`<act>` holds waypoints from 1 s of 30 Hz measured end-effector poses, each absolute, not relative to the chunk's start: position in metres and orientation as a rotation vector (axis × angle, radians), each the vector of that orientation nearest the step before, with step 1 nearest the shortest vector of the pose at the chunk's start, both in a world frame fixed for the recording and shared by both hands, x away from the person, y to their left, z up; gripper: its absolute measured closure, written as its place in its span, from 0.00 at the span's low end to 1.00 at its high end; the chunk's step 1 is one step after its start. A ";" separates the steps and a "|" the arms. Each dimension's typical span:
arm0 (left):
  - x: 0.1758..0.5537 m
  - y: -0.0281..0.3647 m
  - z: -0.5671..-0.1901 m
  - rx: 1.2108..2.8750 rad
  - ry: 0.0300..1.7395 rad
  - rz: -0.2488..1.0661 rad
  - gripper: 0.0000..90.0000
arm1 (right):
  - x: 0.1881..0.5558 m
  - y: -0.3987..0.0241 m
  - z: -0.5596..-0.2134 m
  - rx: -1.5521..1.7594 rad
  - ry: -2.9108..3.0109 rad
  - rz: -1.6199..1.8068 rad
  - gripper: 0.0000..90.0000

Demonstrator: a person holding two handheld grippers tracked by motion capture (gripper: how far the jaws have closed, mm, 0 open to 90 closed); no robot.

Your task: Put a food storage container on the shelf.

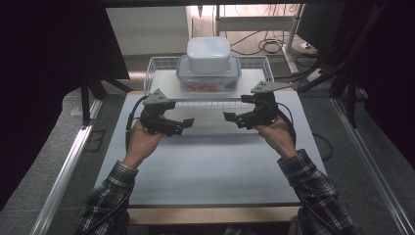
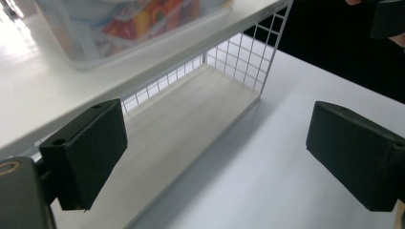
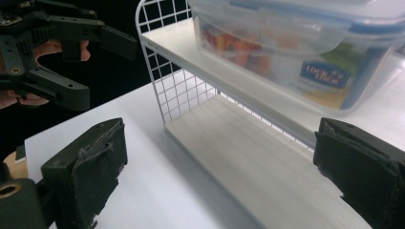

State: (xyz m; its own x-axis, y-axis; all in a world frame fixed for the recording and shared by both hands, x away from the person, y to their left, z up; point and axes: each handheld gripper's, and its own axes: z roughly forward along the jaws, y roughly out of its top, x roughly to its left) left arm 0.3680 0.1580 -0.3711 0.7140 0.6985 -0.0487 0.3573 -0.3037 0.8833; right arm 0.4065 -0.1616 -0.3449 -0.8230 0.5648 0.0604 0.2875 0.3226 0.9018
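- Two claws hover over the desk point(image 1: 205, 161), the left claw point(image 1: 188, 123) and the right claw point(image 1: 229, 117) facing each other, both with jaws spread apart and holding nothing.
- We judge the work in hand to be reaching for the large clip-lid container point(image 1: 208, 78), which sits on the top shelf of the white wire rack point(image 1: 159, 66) at the far edge of the desk, with a smaller white box point(image 1: 209, 54) stacked on its lid.
- In the right gripper view the container point(image 3: 305, 62) lies just above and ahead of the jaws; the lower shelf point(image 3: 248, 148) is bare.
- We should raise both claws to the height of the container's side walls and close in from the left and right evenly.
- We should grip below the lid's rim and keep things level, or the stacked box may slide off.
- The wire side panels leave little room, so we go in slowly.
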 end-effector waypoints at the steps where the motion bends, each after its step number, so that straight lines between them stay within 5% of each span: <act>1: 0.367 0.158 -0.372 1.921 0.814 0.428 0.07 | 0.406 -0.162 -0.346 0.769 2.328 1.497 0.04; 30: 0.339 0.161 -0.425 1.920 0.845 0.410 0.06 | 0.389 -0.169 -0.394 0.797 2.367 1.434 0.04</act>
